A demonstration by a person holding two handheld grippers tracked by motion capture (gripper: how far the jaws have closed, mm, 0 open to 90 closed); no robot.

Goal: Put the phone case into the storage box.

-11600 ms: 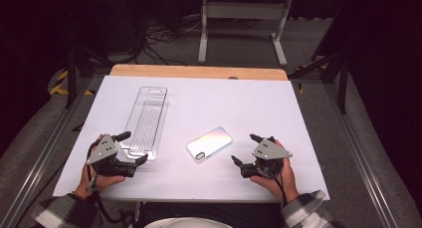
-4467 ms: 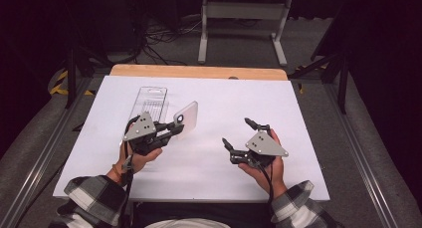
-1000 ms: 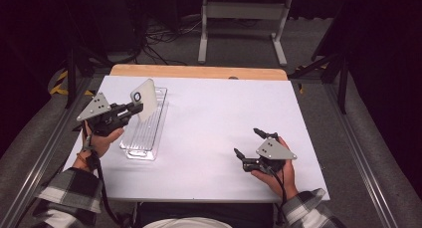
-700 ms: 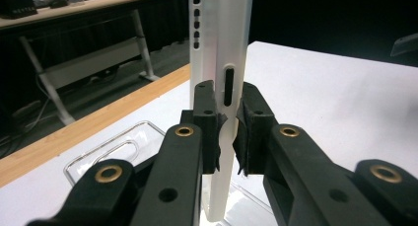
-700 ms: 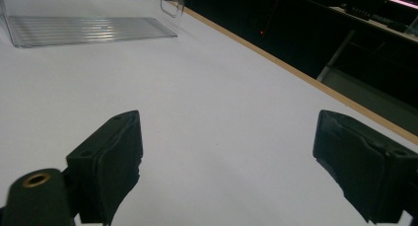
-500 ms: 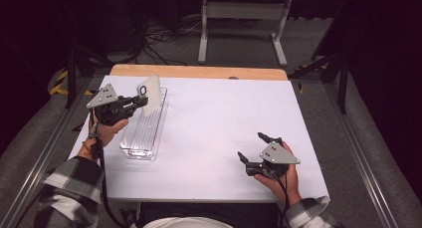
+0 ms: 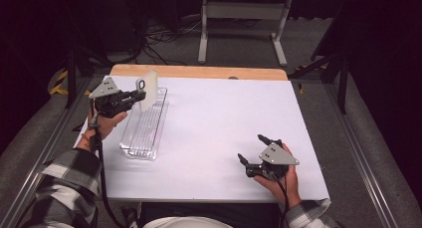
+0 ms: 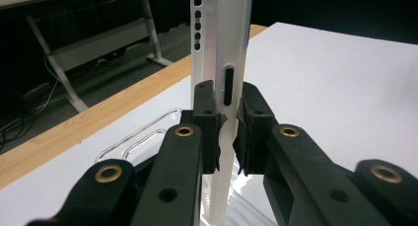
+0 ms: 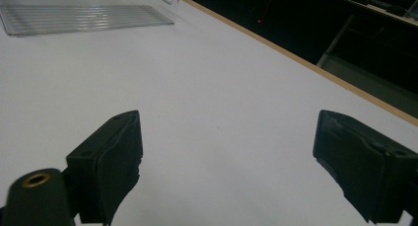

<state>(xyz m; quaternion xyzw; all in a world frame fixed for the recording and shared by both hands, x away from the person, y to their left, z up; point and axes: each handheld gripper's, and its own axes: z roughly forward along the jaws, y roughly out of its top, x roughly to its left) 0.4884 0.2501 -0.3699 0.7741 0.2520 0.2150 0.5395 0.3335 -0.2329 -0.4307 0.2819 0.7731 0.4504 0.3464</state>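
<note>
- The right tool [image 7: 252, 153] sits at the near right of the white surface [image 7: 224, 118], in the person's right hand [image 7: 278, 177]. Its two black jaws are wide apart and nothing is between them.
- The right gripper view shows bare white surface between those jaws. Far off in that view lies the flat end of the clear tray [image 9: 84, 18], and its far end is cut off at the top edge.
- The person's checked sleeves [image 7: 59, 188] are cut off at the bottom of the high view.
- The left tool [image 7: 137, 95] is farther away, at the left side, held up above the clear tray [image 7: 144, 126]. Its jaws are clamped on the white phone case [image 7: 148, 89].
- The case stands on its edge, up in the air over the far end of the tray. It is not touching the tray.
- The left gripper view shows the thin side of the case [image 8: 224, 53] with small slots and holes in it. The high view shows its flat back with the camera hole. The jaws hide the lower part of the case.
- I count two tools, one case and one tray.
- Past the wooden far edge [image 7: 199, 71] of the surface, the dark floor has cables and a grey metal stand [image 7: 244, 19], hard to make out.
</note>
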